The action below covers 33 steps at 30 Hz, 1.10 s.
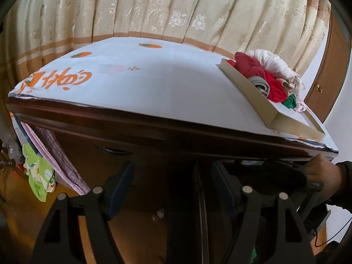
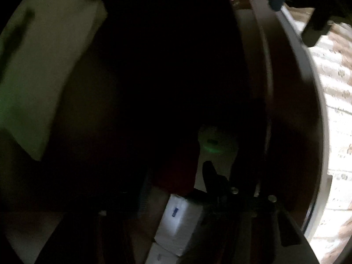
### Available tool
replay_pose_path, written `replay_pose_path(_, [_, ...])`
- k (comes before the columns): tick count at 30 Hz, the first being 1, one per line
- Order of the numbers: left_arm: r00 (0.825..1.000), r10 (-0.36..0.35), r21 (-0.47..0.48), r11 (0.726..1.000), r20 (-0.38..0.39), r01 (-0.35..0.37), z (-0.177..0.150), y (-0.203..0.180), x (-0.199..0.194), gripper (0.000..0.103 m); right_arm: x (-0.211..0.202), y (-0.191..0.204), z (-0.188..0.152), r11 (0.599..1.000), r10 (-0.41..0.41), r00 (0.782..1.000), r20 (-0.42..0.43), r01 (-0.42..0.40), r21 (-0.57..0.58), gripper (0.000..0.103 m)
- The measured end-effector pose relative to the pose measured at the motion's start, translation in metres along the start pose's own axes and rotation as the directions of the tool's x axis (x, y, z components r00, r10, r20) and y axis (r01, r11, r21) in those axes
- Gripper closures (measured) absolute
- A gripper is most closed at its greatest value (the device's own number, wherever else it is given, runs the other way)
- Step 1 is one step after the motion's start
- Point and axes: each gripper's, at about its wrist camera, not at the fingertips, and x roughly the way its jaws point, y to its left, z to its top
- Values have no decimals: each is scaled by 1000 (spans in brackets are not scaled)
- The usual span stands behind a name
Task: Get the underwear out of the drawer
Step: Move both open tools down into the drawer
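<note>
Cream floral curtains (image 1: pixel 154 6) fill the top of the left wrist view, behind a dark wooden cabinet (image 1: pixel 154 132) whose top is covered by a white cloth with orange print (image 1: pixel 143 83). At the right of that frame, a shallow beige cardboard tray (image 1: pixel 253 88) sits on the cloth, holding bunched red, white, grey and green underwear (image 1: pixel 264 74). The left gripper (image 1: pixel 171 189) hangs in front of the cabinet at the bottom of the frame, jaws spread and nothing between them. At the lower right, a hand (image 1: pixel 323 171) reaches under the cabinet's top edge. The right wrist view is dark and blurred: the right gripper (image 2: pixel 176 198) points into the drawer (image 2: pixel 275 88); a dark red shape (image 2: pixel 176 169), possibly cloth, lies between its fingers, but I cannot tell whether they grip it.
</note>
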Motion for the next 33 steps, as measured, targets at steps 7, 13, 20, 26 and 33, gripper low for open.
replay_pose_path(7, [1000, -14, 10, 1000, -21, 14, -3, 0, 1, 30, 5, -16, -2, 997, 39, 999, 5, -39, 61, 74])
replay_pose_path(13, [997, -57, 176, 982, -54, 66, -6, -32, -4, 30, -15, -43, -27, 980, 100, 994, 34, -104, 169, 74])
replay_pose_path(20, [975, -133, 409, 891, -178, 196, -22, -93, 0, 30, -46, -80, -76, 881, 242, 967, 75, -252, 400, 74])
replay_pose_path(26, [929, -123, 516, 803, -349, 300, -41, -136, 24, 30, -63, -92, -130, 700, 328, 931, 159, -353, 621, 74])
replay_pose_path(33, [859, -49, 533, 766, -509, 360, -55, -159, 56, 30, -69, -85, -149, 560, 341, 918, 204, -372, 740, 74])
